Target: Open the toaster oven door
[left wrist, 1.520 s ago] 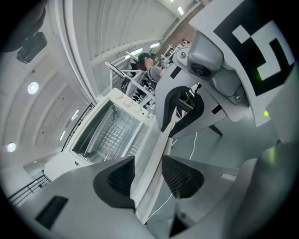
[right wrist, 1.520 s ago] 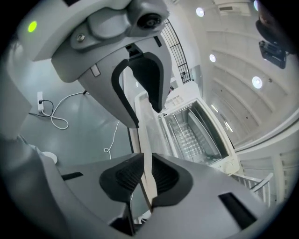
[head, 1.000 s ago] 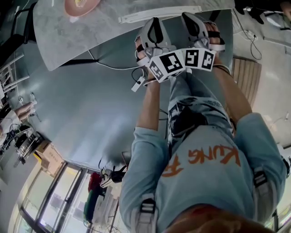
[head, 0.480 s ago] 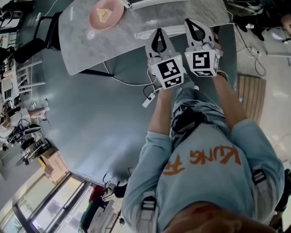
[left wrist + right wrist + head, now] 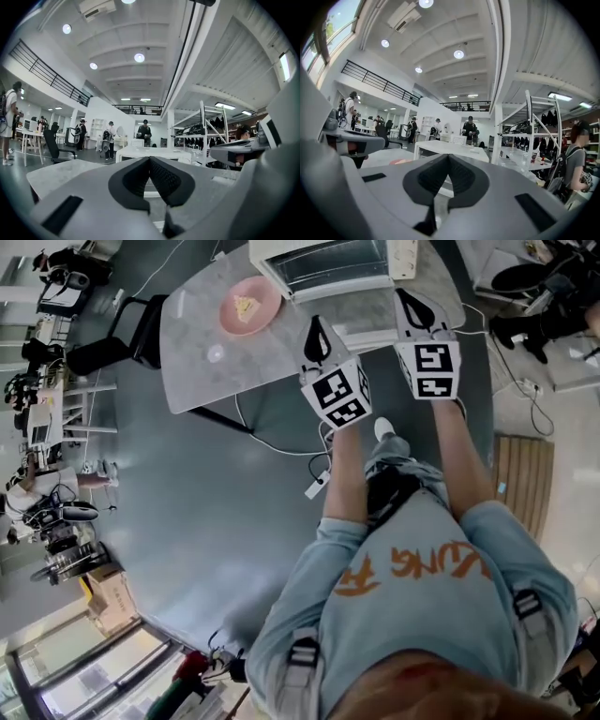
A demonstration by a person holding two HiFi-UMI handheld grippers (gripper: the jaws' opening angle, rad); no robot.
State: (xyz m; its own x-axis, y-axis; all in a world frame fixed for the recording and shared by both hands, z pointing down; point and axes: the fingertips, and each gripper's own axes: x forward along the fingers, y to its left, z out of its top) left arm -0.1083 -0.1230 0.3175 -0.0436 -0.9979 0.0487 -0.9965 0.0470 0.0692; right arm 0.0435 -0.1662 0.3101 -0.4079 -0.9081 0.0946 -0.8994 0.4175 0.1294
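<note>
Nearest me, both grippers are held out in front and empty. The left gripper has its jaws pressed together on nothing, and so does the right gripper. Beyond them lies the tabletop with a pink plate. Farthest off stands the toaster oven, untouched, its door seemingly shut. I judge the reach, grasp and pull all remain.

A grey table carries a toaster oven and a pink plate.
</note>
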